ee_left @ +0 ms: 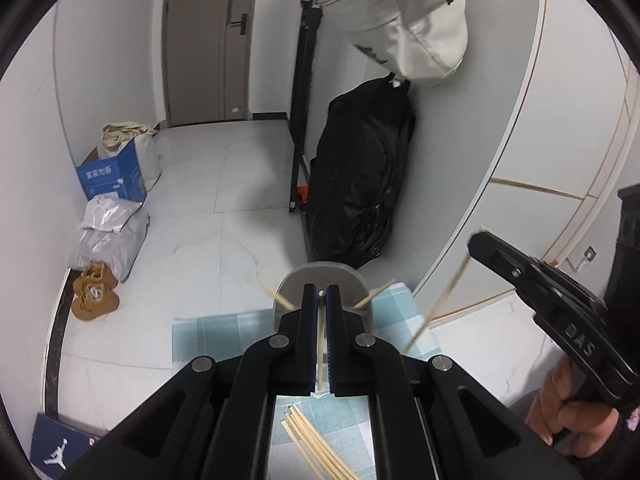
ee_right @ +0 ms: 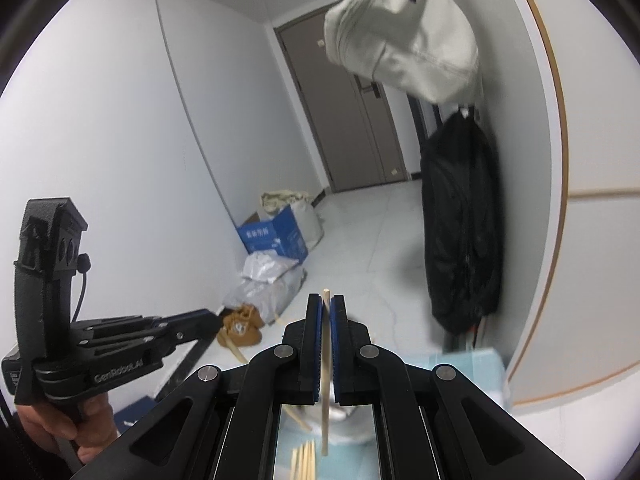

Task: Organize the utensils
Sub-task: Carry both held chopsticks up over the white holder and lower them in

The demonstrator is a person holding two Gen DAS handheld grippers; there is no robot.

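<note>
My left gripper (ee_left: 321, 294) is shut on a wooden chopstick (ee_left: 320, 344), held above a grey holder cup (ee_left: 324, 276) that has two chopsticks leaning out of it. My right gripper (ee_right: 326, 300) is shut on another chopstick (ee_right: 325, 380), which hangs down between its pads. The right gripper also shows at the right of the left wrist view (ee_left: 480, 240) with its chopstick (ee_left: 440, 300) slanting down. Several loose chopsticks (ee_left: 316, 444) lie on the blue checked cloth (ee_left: 208, 332) below me; they also show in the right wrist view (ee_right: 304, 460).
A black bag (ee_left: 360, 176) leans on the wall under a hanging white bag (ee_left: 404, 12). A blue box (ee_left: 114, 176), plastic bags (ee_left: 112, 232) and brown shoes (ee_left: 94, 292) line the left wall. A door (ee_left: 204, 40) is at the far end.
</note>
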